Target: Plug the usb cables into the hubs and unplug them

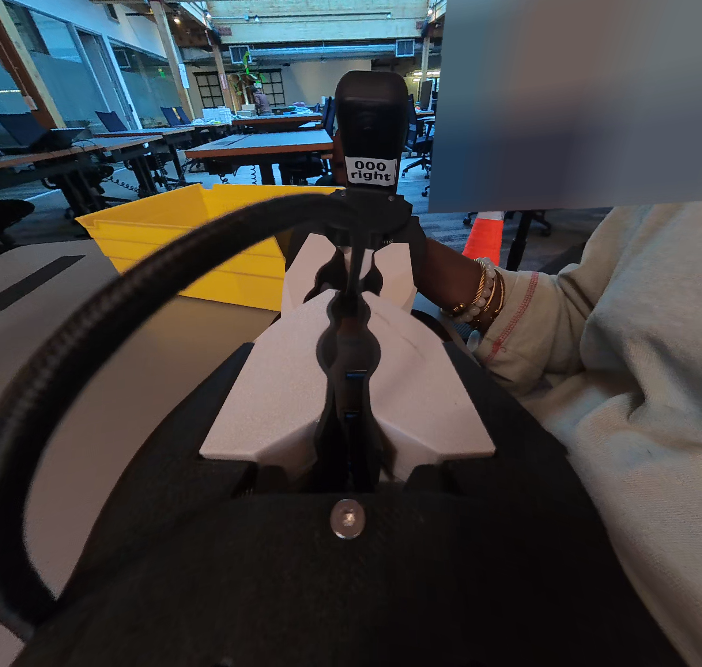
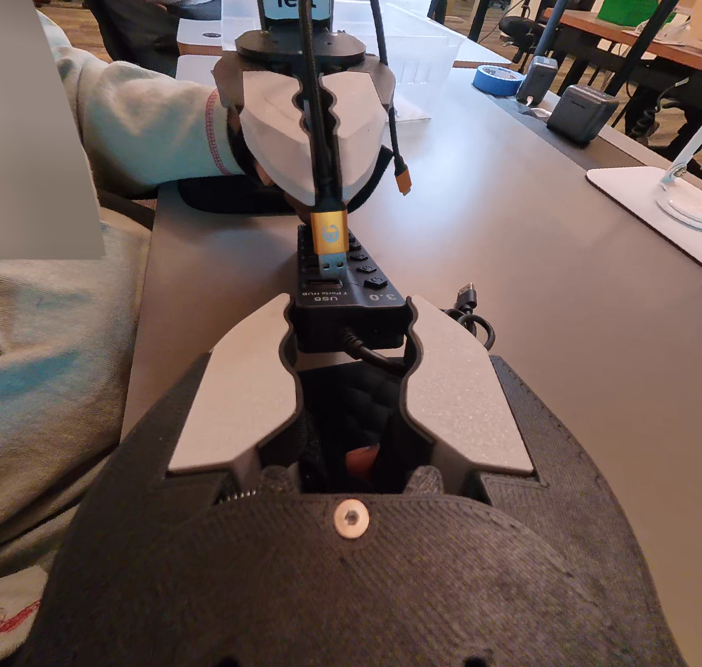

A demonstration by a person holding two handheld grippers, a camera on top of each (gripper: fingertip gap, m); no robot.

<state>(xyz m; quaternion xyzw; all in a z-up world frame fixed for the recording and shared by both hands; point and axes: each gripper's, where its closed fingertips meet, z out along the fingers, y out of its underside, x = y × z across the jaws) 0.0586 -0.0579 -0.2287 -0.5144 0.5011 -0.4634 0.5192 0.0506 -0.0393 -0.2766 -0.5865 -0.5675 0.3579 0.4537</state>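
While the hub (image 2: 351,309) is clamped by the right gripper (image 2: 351,322) | plug (image 2: 329,238), pinched in left gripper (image 2: 329,197), should be squared above the nearest port before being pressed.

Gripper (image 2: 347,318): black printed body, grey faceted fingers (image 2: 243,386), silver screw (image 2: 351,517). Operator: cream sleeve (image 1: 569,329), red-stitched cuff, bead bracelets (image 1: 482,292).
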